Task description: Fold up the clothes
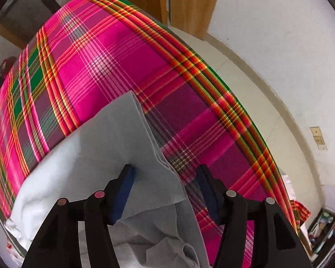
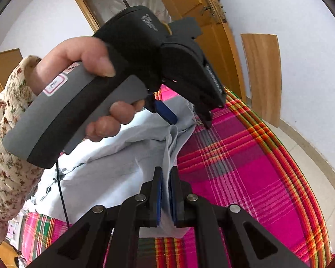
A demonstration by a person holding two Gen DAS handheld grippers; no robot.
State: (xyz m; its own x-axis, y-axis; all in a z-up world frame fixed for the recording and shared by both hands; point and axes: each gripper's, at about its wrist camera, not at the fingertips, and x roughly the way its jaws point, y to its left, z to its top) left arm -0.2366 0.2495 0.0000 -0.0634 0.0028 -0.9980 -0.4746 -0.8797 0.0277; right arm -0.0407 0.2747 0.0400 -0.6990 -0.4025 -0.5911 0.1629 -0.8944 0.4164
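**Soft grey garment, one corner pinched**

On the pink plaid bedspread (image 1: pixel 127 51) lies the pale grey garment (image 1: pixel 96 147), limp and light, best taken at a folded edge. Left gripper (image 1: pixel 165 178) stands released, cloth between its jaws toward seven o'clock. Right gripper (image 2: pixel 166 178) is clenched on a fold running to twelve o'clock

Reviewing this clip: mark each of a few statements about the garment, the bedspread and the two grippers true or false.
1. The right gripper is clamped on the pale grey garment. True.
2. The left gripper is shut on the garment. False: its jaws stand apart, with a corner of the cloth lying between them.
3. The garment lies on a pink plaid bedspread. True.
4. The bedspread is plain blue. False: it is pink plaid with orange and green stripes.
5. The hand holding the left gripper wears a floral sleeve. True.
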